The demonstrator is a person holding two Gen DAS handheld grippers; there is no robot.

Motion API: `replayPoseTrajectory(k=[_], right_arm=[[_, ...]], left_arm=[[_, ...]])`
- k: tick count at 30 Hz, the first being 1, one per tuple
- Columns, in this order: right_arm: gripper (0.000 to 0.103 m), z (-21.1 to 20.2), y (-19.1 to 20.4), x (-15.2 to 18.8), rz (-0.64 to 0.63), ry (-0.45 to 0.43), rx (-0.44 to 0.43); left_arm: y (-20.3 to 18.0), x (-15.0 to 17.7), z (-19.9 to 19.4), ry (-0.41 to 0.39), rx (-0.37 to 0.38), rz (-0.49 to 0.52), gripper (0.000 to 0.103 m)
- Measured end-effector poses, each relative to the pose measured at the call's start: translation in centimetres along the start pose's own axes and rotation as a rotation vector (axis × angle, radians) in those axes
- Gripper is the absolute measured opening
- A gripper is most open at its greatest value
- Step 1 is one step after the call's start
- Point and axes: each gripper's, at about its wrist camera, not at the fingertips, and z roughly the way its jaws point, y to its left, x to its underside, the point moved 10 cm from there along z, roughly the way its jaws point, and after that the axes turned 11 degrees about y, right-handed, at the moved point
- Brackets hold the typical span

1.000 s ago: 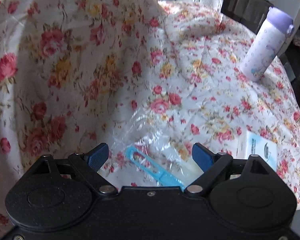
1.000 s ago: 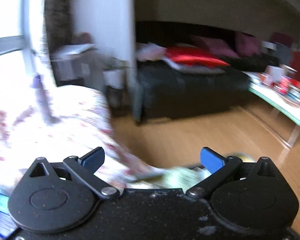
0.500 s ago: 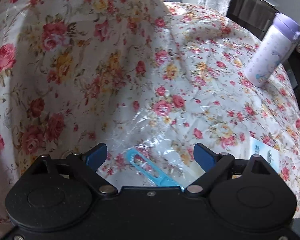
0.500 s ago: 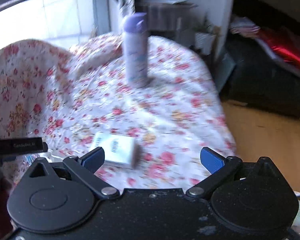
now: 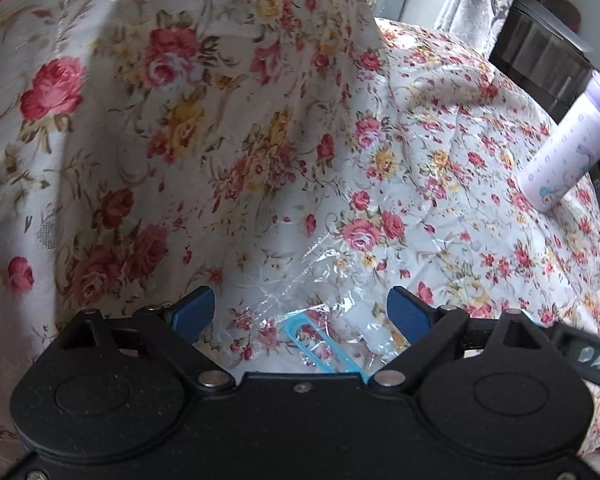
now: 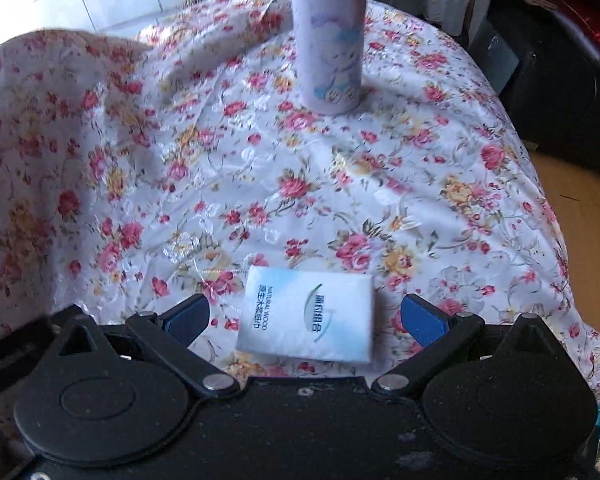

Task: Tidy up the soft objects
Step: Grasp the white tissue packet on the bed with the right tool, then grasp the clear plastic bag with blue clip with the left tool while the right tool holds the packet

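A white tissue packet [image 6: 308,314] lies on the floral tablecloth [image 6: 340,184], right between the fingers of my open right gripper [image 6: 306,316]. My left gripper [image 5: 302,308] is open over a clear plastic bag [image 5: 320,280] with a light blue slider clip [image 5: 320,346], lying on the same cloth [image 5: 440,200]. A raised fold of floral cloth [image 5: 160,120] rises at the left in the left wrist view and shows in the right wrist view [image 6: 40,140]. Neither gripper holds anything.
A lavender drink bottle [image 6: 328,40] stands upright at the back of the table, also in the left wrist view [image 5: 568,148] at the right. The round table edge drops to a wooden floor [image 6: 580,208] at the right. Dark furniture [image 6: 560,60] stands beyond.
My right gripper swung from facing the room to facing the table and came down around the tissue packet. My left gripper moved slightly closer to the plastic bag.
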Motion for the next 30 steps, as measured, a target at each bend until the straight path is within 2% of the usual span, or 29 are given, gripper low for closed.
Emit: replayPoseTrajectory(k=[7, 9, 13, 19, 21, 27, 30], right_arm=[[0.099, 1.7, -0.1, 0.3, 0.005, 0.012, 0.052], [0.073, 2.0, -0.3, 0.7, 0.003, 0.020, 0.061], [0.073, 1.4, -0.7, 1.3, 0.014, 0.002, 0.056], [0.074, -1.1, -3.2, 1.6, 0.101, -0.047, 0.051], [0.074, -1.6, -4.0, 1.7, 0.117, -0.058, 0.049], [0.074, -2.6, -6.0, 2.5, 0.163, -0.077, 0.036], [0.074, -3.0, -6.4, 2.8, 0.178, -0.088, 0.030]], left_arm=[[0.2, 0.0, 0.4, 0.016, 0.024, -0.020, 0.090], [0.1, 0.1, 0.4, 0.017, 0.029, -0.016, 0.090], [-0.2, 0.3, 0.5, 0.025, 0.038, 0.000, 0.090], [-1.2, 0.6, 0.4, 0.032, 0.069, 0.042, 0.091], [-1.8, 1.0, 0.5, 0.050, 0.085, 0.060, 0.095], [-5.0, 2.9, 1.6, 0.137, 0.153, 0.177, 0.096], [-5.8, 3.6, 1.9, 0.162, 0.160, 0.219, 0.096]])
